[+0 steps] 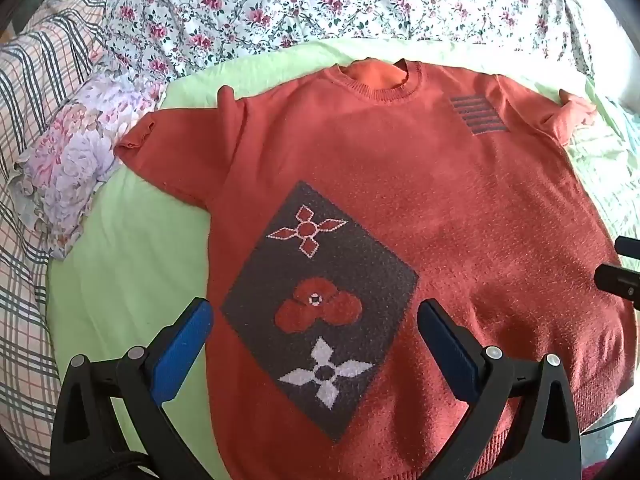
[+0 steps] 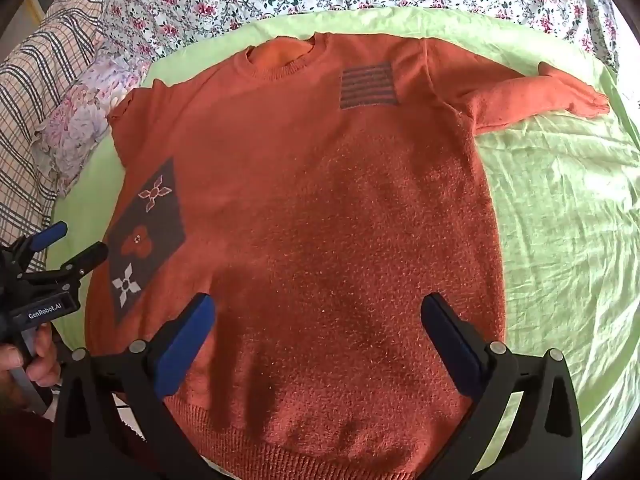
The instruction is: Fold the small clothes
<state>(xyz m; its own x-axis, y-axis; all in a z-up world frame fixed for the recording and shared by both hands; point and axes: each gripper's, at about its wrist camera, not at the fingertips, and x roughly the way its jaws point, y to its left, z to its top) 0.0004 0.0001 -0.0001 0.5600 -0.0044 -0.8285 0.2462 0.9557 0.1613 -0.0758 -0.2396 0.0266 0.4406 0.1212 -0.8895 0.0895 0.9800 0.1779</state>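
An orange knitted short-sleeved sweater (image 1: 420,184) lies flat, face up, on a light green sheet (image 1: 120,272), collar away from me. It has a dark diamond patch with flower shapes (image 1: 320,304) and a striped chest patch (image 1: 478,114). My left gripper (image 1: 316,320) is open and empty above the diamond patch, near the sweater's left side. My right gripper (image 2: 318,320) is open and empty above the sweater (image 2: 320,208) near its hem. The left gripper also shows in the right wrist view (image 2: 76,242) at the sweater's left edge.
A floral bedspread (image 1: 320,0) lies beyond the collar. A pale flowered cloth (image 1: 76,160) and a checked blanket (image 1: 24,240) lie to the left. Bare green sheet (image 2: 560,220) extends right of the sweater, under the outstretched right sleeve (image 2: 540,92).
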